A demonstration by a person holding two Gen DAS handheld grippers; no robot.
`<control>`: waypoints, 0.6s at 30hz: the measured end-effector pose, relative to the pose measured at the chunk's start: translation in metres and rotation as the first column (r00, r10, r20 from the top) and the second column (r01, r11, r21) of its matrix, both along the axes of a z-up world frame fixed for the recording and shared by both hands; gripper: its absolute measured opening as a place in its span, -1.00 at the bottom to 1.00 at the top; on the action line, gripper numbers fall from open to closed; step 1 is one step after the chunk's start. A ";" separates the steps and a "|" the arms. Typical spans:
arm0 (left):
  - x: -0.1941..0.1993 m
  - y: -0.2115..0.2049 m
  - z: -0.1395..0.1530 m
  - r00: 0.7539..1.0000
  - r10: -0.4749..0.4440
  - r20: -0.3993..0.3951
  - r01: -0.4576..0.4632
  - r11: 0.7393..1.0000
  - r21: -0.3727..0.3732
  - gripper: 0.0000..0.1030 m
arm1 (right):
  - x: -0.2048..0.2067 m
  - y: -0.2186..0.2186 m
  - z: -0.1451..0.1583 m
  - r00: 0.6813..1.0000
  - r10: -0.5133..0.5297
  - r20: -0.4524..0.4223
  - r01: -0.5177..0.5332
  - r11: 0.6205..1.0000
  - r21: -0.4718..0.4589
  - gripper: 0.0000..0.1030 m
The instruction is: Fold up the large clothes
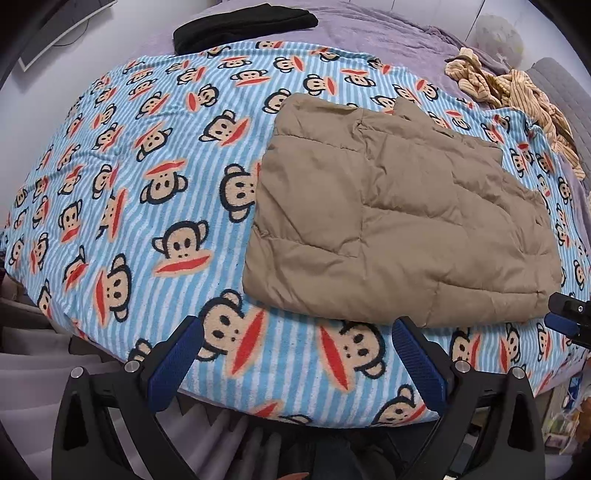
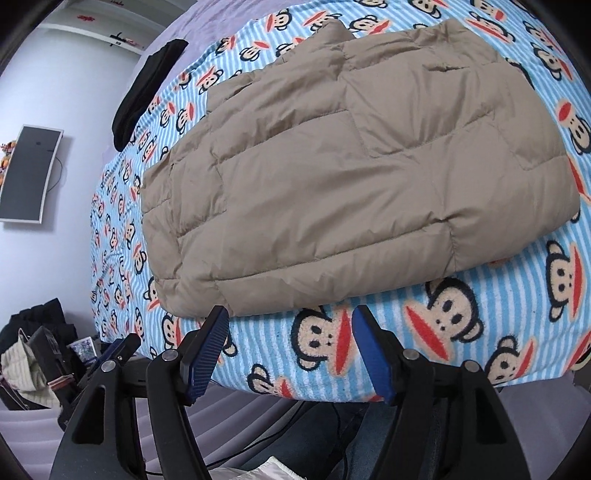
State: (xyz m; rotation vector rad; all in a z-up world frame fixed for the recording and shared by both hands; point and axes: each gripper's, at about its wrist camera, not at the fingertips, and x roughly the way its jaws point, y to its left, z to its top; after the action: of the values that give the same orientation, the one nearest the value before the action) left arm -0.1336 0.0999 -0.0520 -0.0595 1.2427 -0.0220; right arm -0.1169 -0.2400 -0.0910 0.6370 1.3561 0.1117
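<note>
- My left claw (image 1: 295, 354): released, jaws spread wide, nothing between them, only blanket (image 1: 147, 206) below.
- My right claw (image 2: 288, 350): released too, jaws apart, empty.
- Jacket (image 1: 399, 229): tan, quilted, folded into a rough rectangle, flat on the blanket.
- From my left claw, the jacket sits ahead and to the right; its near edge is just beyond my right fingertip (image 1: 406, 332), not touching.
- From my right claw, the jacket (image 2: 351, 166) is straight ahead; its near hem lies just past both fingertips, apart from them.
- Right claw's tip (image 1: 569, 321) shows at the right edge of the left view, just beside the jacket's near right corner.
- Blanket: blue-striped, monkey faces, covers the bed under both claws.
- Far ahead of my left claw: black garment (image 1: 243, 26) on the purple sheet (image 1: 369, 33).
- Far ahead-right: striped tan cloth (image 1: 517, 96), bunched, well apart from the jacket.
</note>
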 end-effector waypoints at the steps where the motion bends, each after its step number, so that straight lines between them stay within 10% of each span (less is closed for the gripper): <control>1: 0.002 -0.004 0.002 1.000 0.002 0.003 -0.002 1.000 0.004 0.97 | 0.001 -0.001 0.002 1.000 0.011 0.000 -0.011 1.000 -0.014 0.60; 18: 0.014 -0.042 0.007 0.998 0.069 -0.014 -0.068 0.997 0.043 0.97 | 0.026 -0.037 0.014 0.991 0.126 0.050 -0.119 0.986 -0.120 0.66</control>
State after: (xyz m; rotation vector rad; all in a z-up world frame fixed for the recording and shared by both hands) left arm -0.1195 0.0576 -0.0446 -0.0654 1.2556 0.0643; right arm -0.0912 -0.2766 -0.0772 0.4485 1.3353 0.1473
